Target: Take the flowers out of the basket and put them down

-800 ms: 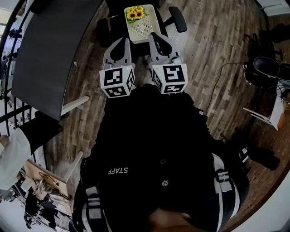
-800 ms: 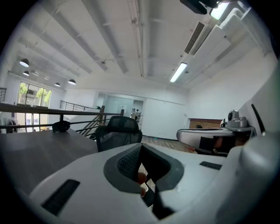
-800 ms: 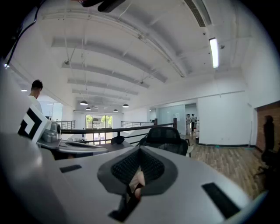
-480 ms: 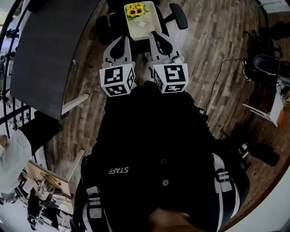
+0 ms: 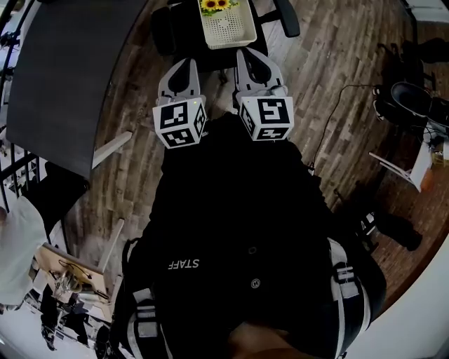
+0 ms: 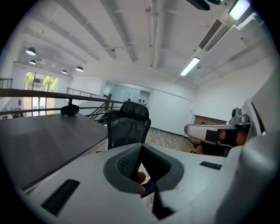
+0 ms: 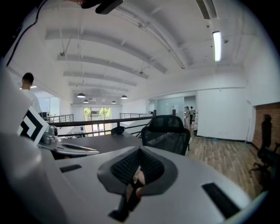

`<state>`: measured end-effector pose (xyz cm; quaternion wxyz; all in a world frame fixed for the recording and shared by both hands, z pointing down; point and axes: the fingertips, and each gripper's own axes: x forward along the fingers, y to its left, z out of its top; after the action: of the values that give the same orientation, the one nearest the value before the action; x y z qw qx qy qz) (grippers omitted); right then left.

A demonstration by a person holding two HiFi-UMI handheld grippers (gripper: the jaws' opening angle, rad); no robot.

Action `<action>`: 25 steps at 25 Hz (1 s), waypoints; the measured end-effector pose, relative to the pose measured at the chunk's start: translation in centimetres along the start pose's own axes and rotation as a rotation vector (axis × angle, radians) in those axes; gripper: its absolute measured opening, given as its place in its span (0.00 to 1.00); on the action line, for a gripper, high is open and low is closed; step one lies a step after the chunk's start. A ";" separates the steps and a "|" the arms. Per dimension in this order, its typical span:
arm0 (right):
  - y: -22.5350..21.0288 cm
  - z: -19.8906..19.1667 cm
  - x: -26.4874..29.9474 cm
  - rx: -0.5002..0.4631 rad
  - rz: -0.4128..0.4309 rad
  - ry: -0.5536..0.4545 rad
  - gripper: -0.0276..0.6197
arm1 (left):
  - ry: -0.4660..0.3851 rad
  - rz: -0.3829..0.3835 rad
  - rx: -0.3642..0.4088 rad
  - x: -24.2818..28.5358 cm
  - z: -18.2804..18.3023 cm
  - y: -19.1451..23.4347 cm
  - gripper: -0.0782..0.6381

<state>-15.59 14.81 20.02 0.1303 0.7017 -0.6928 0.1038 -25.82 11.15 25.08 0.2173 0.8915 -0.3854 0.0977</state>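
The small bunch of yellow sunflowers with dark centres (image 5: 216,5) lies at the far end of the white perforated plastic basket (image 5: 226,31), still inside it, so none of the task is done yet. Only the flower heads show, at the very top edge of the head view. Their stems are out of sight, and we cannot tell whether they are real or artificial.

We judge the bunch to be light and soft, with petals that would crush or bend under a hard squeeze. We would take hold low on the gathered stems, beneath the heads, with a gentle grip. The basket is light too and may shift when the flowers lift out.

The basket sits on the seat of a black office chair (image 5: 163,31), whose armrests flank it left and right.

Nearer to us, the left gripper (image 5: 186,64) and the right gripper (image 5: 247,56) hang side by side, both pointing towards the basket and short of it, the right one closer to its near rim. Each gripper's own view shows its jaws brought fully together with nothing between them: the left (image 6: 141,148) and the right (image 7: 139,151) are both empty. Either must spread its jaws before it can take the stems.

Further out, a dark grey tabletop (image 5: 63,77) stands to the left, and wooden plank flooring (image 5: 337,84) runs to the right.
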 end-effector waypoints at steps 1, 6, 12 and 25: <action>0.2 -0.1 0.2 -0.003 0.001 0.007 0.06 | 0.006 0.002 -0.005 0.0 -0.2 0.3 0.11; -0.7 -1.1 2.1 -0.002 -0.005 0.046 0.06 | 0.041 0.004 -0.011 2.5 -0.8 1.3 0.11; -3.4 -2.6 5.0 0.034 0.010 0.089 0.06 | 0.076 0.014 0.000 6.5 -1.1 1.2 0.11; -10.0 -5.8 16.7 0.068 0.079 0.174 0.06 | 0.097 0.074 0.043 20.2 -0.4 2.6 0.11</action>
<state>-5.05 1.02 30.53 0.1622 0.6661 -0.7020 0.1928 -13.90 -3.23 33.16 0.2128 0.8754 -0.4047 0.1571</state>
